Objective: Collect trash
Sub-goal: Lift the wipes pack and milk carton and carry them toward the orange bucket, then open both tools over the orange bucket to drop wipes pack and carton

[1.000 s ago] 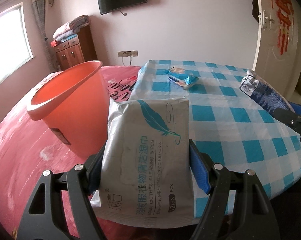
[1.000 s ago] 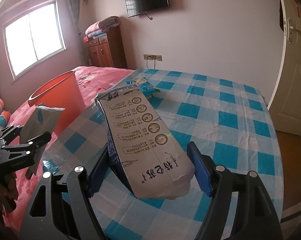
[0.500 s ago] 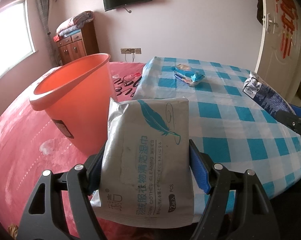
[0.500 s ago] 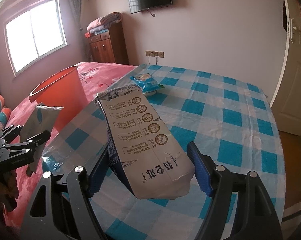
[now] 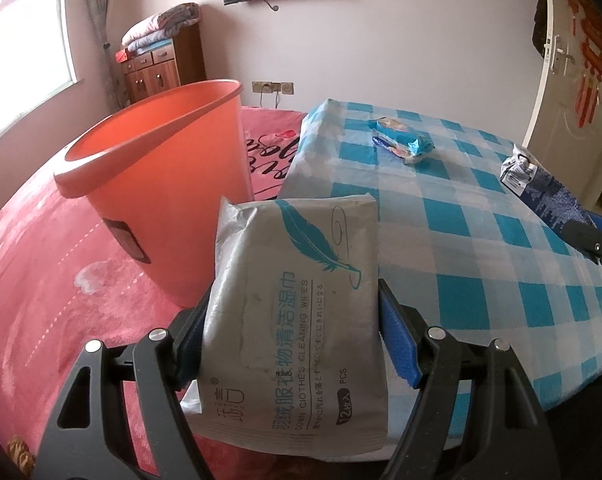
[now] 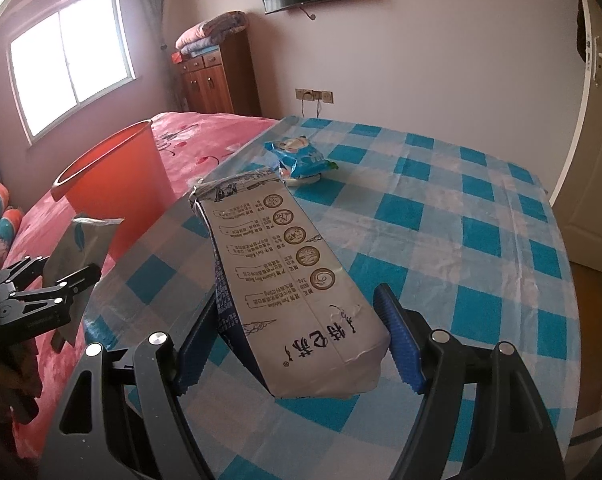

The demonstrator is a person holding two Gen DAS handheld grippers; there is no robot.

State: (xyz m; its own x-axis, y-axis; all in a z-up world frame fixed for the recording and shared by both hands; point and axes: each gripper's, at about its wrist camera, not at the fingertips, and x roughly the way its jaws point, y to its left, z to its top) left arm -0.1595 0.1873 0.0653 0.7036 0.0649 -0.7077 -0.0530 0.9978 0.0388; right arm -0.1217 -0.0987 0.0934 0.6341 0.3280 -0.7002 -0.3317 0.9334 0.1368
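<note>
My left gripper (image 5: pixel 295 320) is shut on a grey wet-wipes pack (image 5: pixel 293 300) with a teal feather print, its blue pads pressing both side edges. The pack hangs just right of an orange bucket (image 5: pixel 161 184) that stands on the pink bed. My right gripper (image 6: pixel 297 320) is shut on a long milk carton (image 6: pixel 289 264), held above the blue-checked tablecloth (image 6: pixel 441 220). In the right wrist view the bucket (image 6: pixel 113 168) and the wipes pack (image 6: pixel 81 240) show at far left. The carton (image 5: pixel 541 188) appears at the right edge of the left wrist view.
A crumpled blue snack wrapper (image 5: pixel 401 142) lies near the far side of the checked table (image 5: pixel 461 220). The pink bedspread (image 5: pixel 41 260) surrounds the bucket. A wooden cabinet (image 6: pixel 217 76) with folded blankets stands by the back wall, and a door (image 5: pixel 573 80) is at right.
Both grippers have moved forward with their loads. The bucket looms larger and closer in the left wrist view. Neither grip has changed.
</note>
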